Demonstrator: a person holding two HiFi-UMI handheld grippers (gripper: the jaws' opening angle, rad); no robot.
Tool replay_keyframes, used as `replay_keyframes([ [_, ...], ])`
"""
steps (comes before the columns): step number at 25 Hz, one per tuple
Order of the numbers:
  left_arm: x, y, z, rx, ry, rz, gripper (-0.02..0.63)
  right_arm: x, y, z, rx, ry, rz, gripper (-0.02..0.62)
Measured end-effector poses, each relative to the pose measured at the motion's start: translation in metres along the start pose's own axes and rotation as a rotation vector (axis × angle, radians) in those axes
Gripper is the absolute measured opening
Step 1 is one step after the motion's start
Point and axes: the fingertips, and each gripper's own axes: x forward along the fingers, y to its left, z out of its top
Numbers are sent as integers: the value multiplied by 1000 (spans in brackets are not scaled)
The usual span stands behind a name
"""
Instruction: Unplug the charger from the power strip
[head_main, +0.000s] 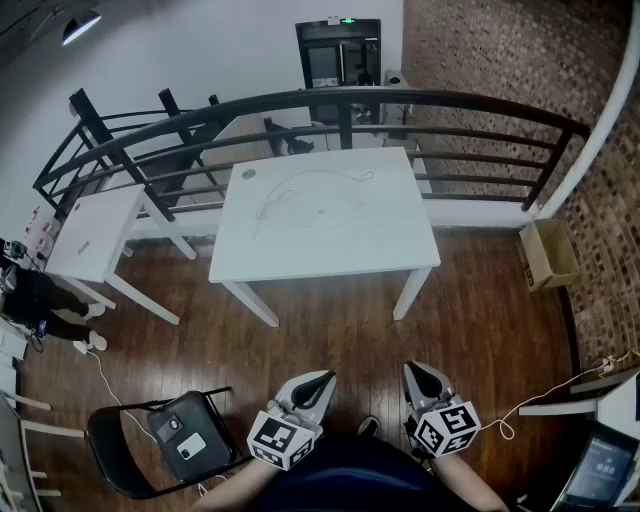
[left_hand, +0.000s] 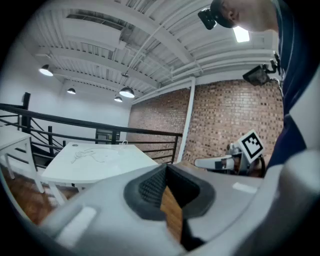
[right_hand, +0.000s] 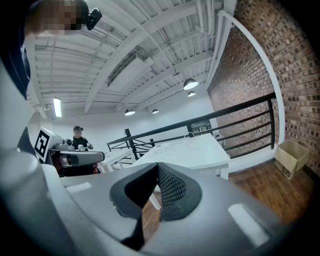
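While our left gripper (head_main: 323, 379) and right gripper (head_main: 411, 368) hang clenched on nothing near us, we judge the task unstarted. A white cable (head_main: 272, 204), likely the charger's, lies on the far white table (head_main: 395, 250), so we must approach, then open.

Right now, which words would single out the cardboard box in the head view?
Find the brick wall on the right and follow it down past the black railing. There the cardboard box sits on the wooden floor: brown, the only box, unlike the white tables nearby.
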Motion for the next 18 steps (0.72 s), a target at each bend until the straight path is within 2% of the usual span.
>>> replay_keyframes([
  [5, 10, -11, -1, 2, 2, 17, 5, -7, -28, 3, 32, -6, -37, 9],
  [9, 15, 1, -5, -7, 15, 39, 5, 2, -44, -4, 63, 28, -59, 9],
  [14, 35, 44, -5, -7, 3, 58, 5, 43, -55, -7, 70, 65, -68, 9],
  [18, 61, 92, 0, -21, 1, 45, 5, 88, -64, 7, 53, 77, -92, 9],
])
